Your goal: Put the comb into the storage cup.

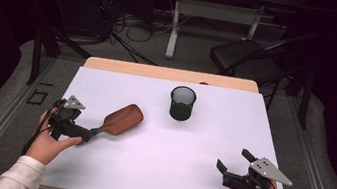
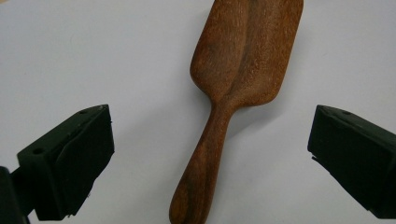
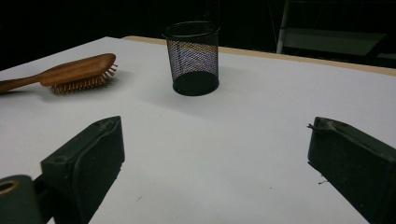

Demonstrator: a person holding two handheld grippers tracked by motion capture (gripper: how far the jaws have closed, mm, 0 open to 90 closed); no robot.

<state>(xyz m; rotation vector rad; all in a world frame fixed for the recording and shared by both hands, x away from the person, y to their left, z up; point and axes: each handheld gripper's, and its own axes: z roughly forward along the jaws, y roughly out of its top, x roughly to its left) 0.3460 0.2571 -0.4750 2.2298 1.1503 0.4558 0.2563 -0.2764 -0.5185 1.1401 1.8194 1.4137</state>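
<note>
So we've got a wooden hairbrush (image 1: 121, 119) lying bristles-down on the white table (image 1: 155, 168), left of the middle, with its handle pointing toward our left gripper (image 2: 210, 154). That gripper's jaws are spread wide on either side of the handle, not touching it. Our right gripper (image 3: 215, 163) sits near the table's right front corner, jaws wide apart too, gripping nothing. A black mesh cup (image 1: 182, 103) stands upright farther back, well apart from the brush.

Left tongs (image 2: 210, 154) gaping wide, jaws flanking wooden hairbrush (image 2: 238, 88) handle without touching; brush lying bristles-down on white worktop (image 2: 93, 56).
</note>
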